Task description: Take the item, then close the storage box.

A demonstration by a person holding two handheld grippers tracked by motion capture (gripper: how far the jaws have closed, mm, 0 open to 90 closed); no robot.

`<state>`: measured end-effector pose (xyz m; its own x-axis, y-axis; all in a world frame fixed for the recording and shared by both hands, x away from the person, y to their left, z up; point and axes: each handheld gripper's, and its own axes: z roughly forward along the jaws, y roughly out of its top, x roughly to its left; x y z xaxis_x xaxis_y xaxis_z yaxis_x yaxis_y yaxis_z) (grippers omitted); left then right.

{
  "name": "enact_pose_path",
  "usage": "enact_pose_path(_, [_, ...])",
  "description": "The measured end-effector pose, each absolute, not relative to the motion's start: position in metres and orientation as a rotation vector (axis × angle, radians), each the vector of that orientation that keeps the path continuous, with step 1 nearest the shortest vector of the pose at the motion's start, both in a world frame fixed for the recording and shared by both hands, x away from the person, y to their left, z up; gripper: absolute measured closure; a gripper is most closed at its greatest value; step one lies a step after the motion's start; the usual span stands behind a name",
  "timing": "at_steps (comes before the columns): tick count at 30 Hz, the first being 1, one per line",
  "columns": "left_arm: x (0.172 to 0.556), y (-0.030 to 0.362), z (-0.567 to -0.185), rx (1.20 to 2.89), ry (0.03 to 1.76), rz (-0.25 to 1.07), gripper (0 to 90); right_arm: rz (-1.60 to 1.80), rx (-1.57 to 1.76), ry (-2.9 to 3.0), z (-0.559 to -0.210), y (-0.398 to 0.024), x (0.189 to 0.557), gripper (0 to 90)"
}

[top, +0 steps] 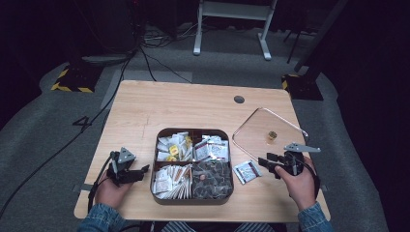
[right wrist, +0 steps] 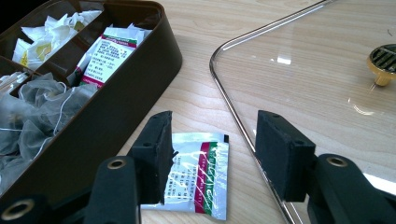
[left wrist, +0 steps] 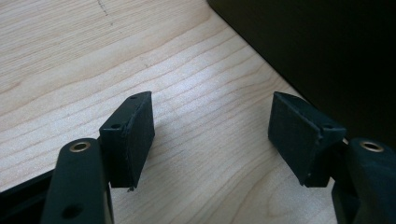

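Lying flat on the desk [top: 145, 106], a silver sachet [right wrist: 198, 175] with a red and green stripe sits between the brown compartment box [top: 192, 165] and the clear glass lid [top: 268, 133], at about four o'clock from the box's centre in the high view. The right hand-held gripper [right wrist: 212, 154] hovers over it with jaws released; no earlier frame backs any motion, so only this stands: the pads stand apart and do not press the sachet, whose near edge shows between and below them. In the high view the same right hand-held gripper [top: 269, 164] points toward nine o'clock, its tips just beside the sachet [top: 247, 171].

The left hand-held gripper [left wrist: 212, 140] rests at the box's eight o'clock side, jaws wide and released over bare wood, the dark box wall at two o'clock in its own view. In the high view it [top: 140, 172] points toward three o'clock, near the box.

The lid lies at the box's two o'clock, its brass knob [top: 272, 136] upright
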<state>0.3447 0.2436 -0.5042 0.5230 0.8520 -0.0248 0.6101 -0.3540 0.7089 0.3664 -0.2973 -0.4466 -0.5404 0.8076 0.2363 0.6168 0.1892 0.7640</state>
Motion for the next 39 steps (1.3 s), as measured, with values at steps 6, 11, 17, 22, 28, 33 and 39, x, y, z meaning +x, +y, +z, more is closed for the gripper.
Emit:
enact_pose_path(6, [0.344, 0.244, -0.504, 2.090, 1.183, 0.462, 31.8, 1.287, 1.341, 2.250, -0.443, -0.295, 0.366, 46.6])
enact_pose_path(11, [0.344, 0.243, -0.504, 2.091, 1.184, 0.463, 31.8, 1.322, 1.261, 2.264, -0.430, -0.283, 0.362, 45.6])
enact_pose_path(17, [0.345, 0.243, -0.504, 2.090, 1.185, 0.462, 31.8, 1.315, 1.220, 2.244, -0.419, -0.279, 0.369, 45.6])
enact_pose_path(22, [0.345, 0.244, -0.504, 2.090, 1.185, 0.461, 31.8, 1.293, 1.176, 2.206, -0.404, -0.282, 0.381, 45.5])
enact_pose_path(28, [0.344, 0.244, -0.504, 2.090, 1.184, 0.463, 31.7, 1.256, 1.209, 2.149, -0.397, -0.291, 0.403, 43.5])
enact_pose_path(33, [0.344, 0.244, -0.504, 2.092, 1.182, 0.461, 31.7, 1.204, 1.263, 2.121, -0.399, -0.299, 0.419, 41.9])
enact_pose_path(39, [0.344, 0.244, -0.504, 2.091, 1.179, 0.462, 31.6, 1.142, 1.313, 2.089, -0.409, -0.309, 0.442, 42.5])
